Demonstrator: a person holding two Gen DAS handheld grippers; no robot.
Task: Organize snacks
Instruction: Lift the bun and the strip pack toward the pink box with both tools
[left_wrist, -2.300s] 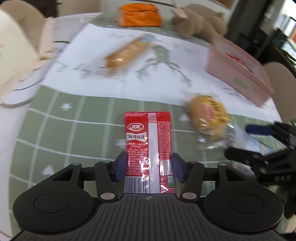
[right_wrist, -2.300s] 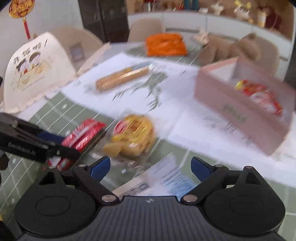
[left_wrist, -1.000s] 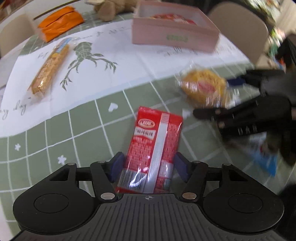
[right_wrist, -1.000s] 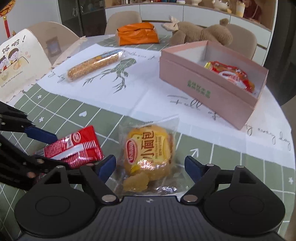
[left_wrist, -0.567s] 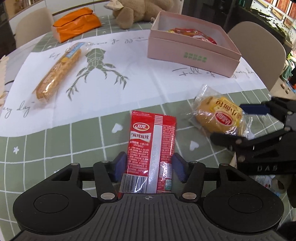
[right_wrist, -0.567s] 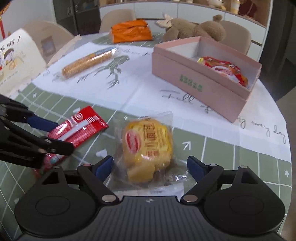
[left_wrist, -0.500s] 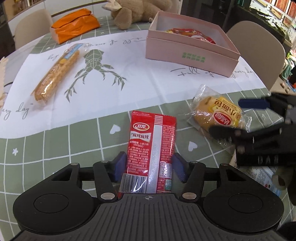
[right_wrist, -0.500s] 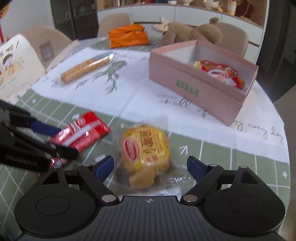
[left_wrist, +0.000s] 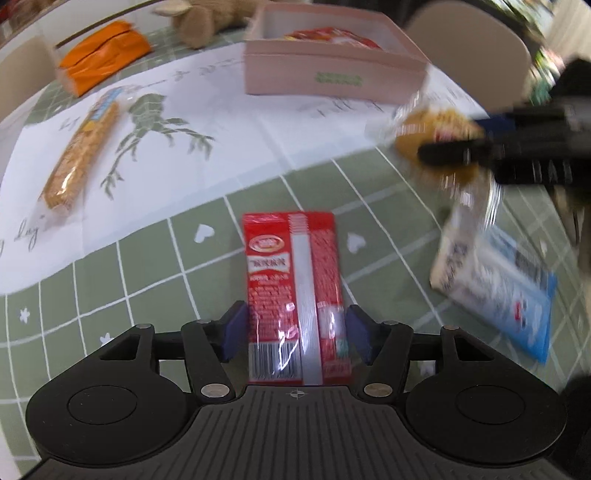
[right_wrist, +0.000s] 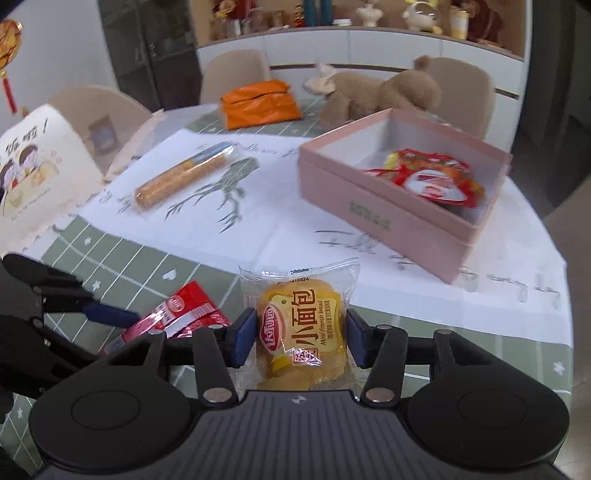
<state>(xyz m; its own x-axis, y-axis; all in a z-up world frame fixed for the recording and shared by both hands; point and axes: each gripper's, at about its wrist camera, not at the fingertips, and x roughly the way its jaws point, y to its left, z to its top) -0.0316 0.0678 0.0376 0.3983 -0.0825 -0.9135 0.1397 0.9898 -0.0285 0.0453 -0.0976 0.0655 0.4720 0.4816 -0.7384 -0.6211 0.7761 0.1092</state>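
A red snack packet lies on the green checked tablecloth between the pads of my left gripper, whose jaws are opening and stand just beside its long edges. The right wrist view shows the same packet next to a left finger. My right gripper is closing its jaws on a yellow bread packet; the pads press its wrapper and it stands upright between them. In the left wrist view the bread is blurred, clear of the table. The pink box stands open beyond, with a red snack inside.
A long biscuit packet lies on the white paper mat, far left. An orange bag and a plush toy sit at the back. A blue and white packet lies below the right gripper. A printed card stands at the left.
The right gripper's jaws have closed from wide apart onto the bread packet and lifted it off the table. The red packet stays between the left pads.
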